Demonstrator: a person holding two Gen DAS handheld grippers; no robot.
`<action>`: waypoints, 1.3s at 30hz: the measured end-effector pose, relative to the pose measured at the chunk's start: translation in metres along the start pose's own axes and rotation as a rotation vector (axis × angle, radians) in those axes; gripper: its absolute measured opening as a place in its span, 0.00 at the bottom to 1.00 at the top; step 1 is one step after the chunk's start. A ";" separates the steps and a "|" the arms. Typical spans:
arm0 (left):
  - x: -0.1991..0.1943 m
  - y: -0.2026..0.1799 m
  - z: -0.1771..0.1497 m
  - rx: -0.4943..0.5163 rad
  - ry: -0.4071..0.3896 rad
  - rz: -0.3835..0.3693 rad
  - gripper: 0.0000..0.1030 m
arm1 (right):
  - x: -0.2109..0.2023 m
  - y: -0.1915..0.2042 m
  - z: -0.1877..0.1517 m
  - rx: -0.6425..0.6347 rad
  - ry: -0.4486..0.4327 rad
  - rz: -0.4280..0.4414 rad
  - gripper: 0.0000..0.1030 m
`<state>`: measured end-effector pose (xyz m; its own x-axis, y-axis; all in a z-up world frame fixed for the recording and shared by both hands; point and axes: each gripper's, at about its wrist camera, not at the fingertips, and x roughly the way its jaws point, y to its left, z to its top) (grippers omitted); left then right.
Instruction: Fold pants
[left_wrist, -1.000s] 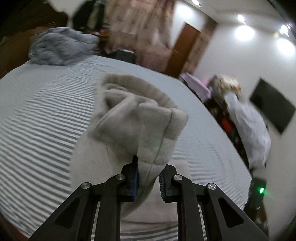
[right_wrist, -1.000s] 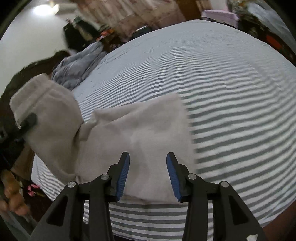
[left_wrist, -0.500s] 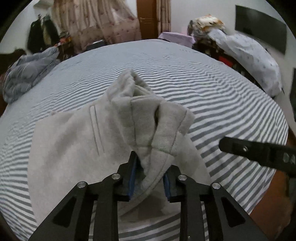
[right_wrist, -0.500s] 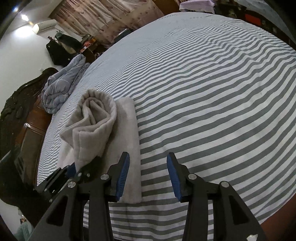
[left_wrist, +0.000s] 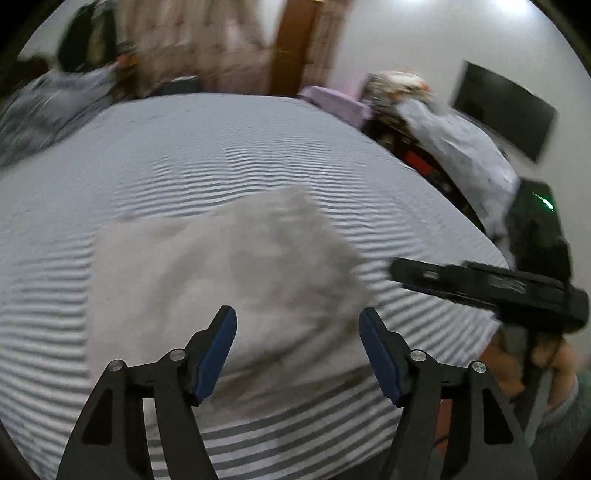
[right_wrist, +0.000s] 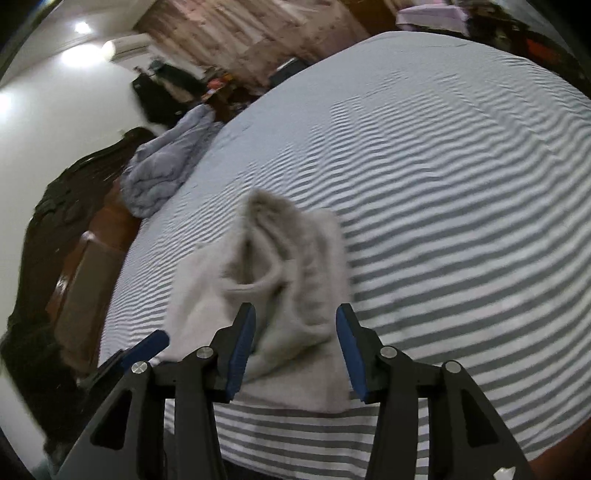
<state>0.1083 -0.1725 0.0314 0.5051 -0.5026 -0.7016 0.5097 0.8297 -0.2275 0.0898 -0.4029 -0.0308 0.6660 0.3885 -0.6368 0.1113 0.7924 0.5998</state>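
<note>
The light grey fleece pants (left_wrist: 221, 266) lie bunched in a folded heap on the striped bed (left_wrist: 184, 155), near its front edge. My left gripper (left_wrist: 297, 354) is open and empty just in front of them. My right gripper (right_wrist: 295, 347) is open and empty too, its fingertips over the near end of the pants (right_wrist: 273, 280). The right gripper also shows from the side in the left wrist view (left_wrist: 480, 284), and a blue pad of the left gripper shows at the left of the right wrist view (right_wrist: 144, 347). Both views are blurred.
A crumpled grey-blue blanket (right_wrist: 166, 162) lies at the bed's far left by a dark wooden headboard (right_wrist: 62, 206). Piled bedding (left_wrist: 461, 147), a wall TV (left_wrist: 502, 110), a door and curtains (left_wrist: 199, 40) stand beyond the bed (right_wrist: 443, 184).
My left gripper has opened and let go of the pants' end, which has dropped onto the heap. Both grippers have shifted, the right one now over the pants.
</note>
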 end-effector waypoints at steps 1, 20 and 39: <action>-0.001 0.012 0.001 -0.028 -0.002 0.018 0.67 | 0.004 0.006 0.002 -0.007 0.012 0.017 0.43; 0.005 0.123 -0.011 -0.221 0.016 0.182 0.67 | 0.026 0.053 -0.001 -0.043 -0.032 -0.038 0.19; 0.039 0.122 -0.041 -0.137 0.137 0.200 0.68 | 0.031 0.013 -0.042 0.036 -0.004 -0.142 0.19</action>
<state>0.1620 -0.0807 -0.0512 0.4825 -0.2953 -0.8246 0.3056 0.9390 -0.1575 0.0809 -0.3608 -0.0638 0.6450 0.2716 -0.7143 0.2306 0.8220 0.5207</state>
